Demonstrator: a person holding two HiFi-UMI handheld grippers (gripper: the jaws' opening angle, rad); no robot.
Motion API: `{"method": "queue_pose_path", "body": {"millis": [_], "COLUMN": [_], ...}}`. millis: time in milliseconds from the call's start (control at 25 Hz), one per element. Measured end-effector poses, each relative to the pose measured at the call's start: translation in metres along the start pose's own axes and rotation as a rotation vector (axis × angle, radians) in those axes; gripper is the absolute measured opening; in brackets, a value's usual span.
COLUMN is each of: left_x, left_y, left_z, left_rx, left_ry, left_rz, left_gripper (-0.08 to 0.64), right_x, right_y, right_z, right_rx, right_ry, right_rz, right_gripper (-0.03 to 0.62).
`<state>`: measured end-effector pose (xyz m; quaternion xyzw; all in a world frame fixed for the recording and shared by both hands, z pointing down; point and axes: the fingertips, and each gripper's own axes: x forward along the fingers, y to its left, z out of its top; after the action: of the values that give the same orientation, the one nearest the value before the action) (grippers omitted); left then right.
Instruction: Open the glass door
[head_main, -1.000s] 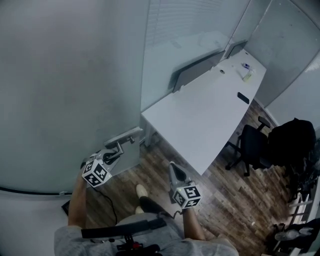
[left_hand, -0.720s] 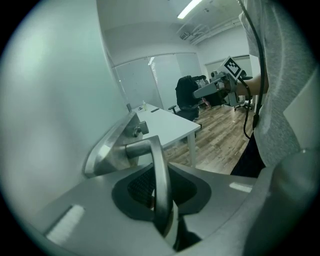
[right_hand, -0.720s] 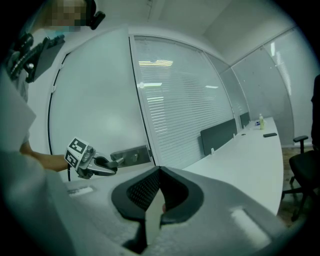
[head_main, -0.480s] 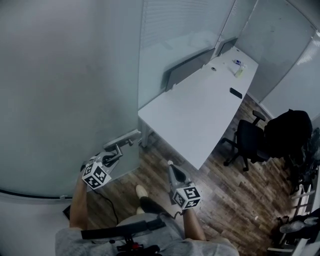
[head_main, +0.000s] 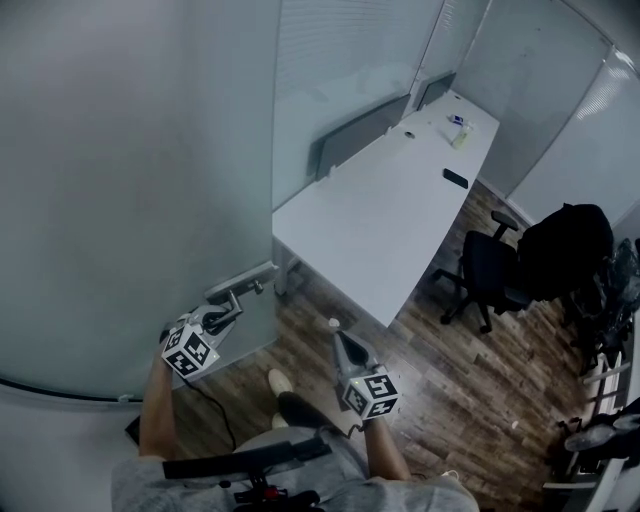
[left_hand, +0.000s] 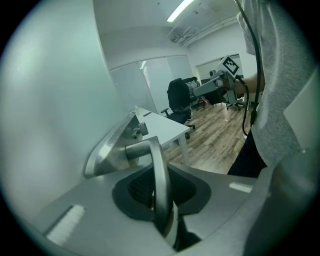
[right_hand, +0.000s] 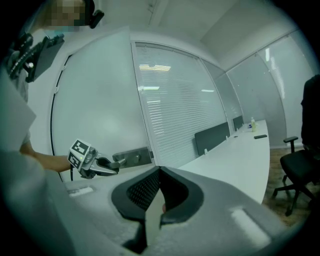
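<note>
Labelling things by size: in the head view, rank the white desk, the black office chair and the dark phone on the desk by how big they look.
1. White desk, by far the largest.
2. Black office chair.
3. Dark phone, smallest, though farther from the camera.

Counted here: two grippers, the left gripper (head_main: 226, 313) and the right gripper (head_main: 336, 328); one glass door (head_main: 120, 200) with one lever handle (head_main: 246, 283); one long white desk (head_main: 380, 220); two grey divider panels (head_main: 360, 135); one black office chair (head_main: 487, 275); one dark phone (head_main: 455, 178); one pale bottle (head_main: 461, 136).
</note>
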<state>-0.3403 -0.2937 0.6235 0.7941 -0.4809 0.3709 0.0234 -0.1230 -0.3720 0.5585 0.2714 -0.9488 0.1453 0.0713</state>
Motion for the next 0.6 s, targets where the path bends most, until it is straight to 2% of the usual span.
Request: {"method": "queue_pose_path", "body": {"millis": [600], "left_x": [-0.003], "left_y": [-0.042], "left_z": [0.008], "left_rx": [0.005], "left_ry": [-0.006], "left_rz": [-0.048], "left_gripper": [0.055], "right_x": [-0.071], "right_y": [-0.005], "right_z": [-0.02], "right_rx": [0.016], "right_ry": [-0.019], "right_rz": [-0.081], "right_gripper": [0.002]}}
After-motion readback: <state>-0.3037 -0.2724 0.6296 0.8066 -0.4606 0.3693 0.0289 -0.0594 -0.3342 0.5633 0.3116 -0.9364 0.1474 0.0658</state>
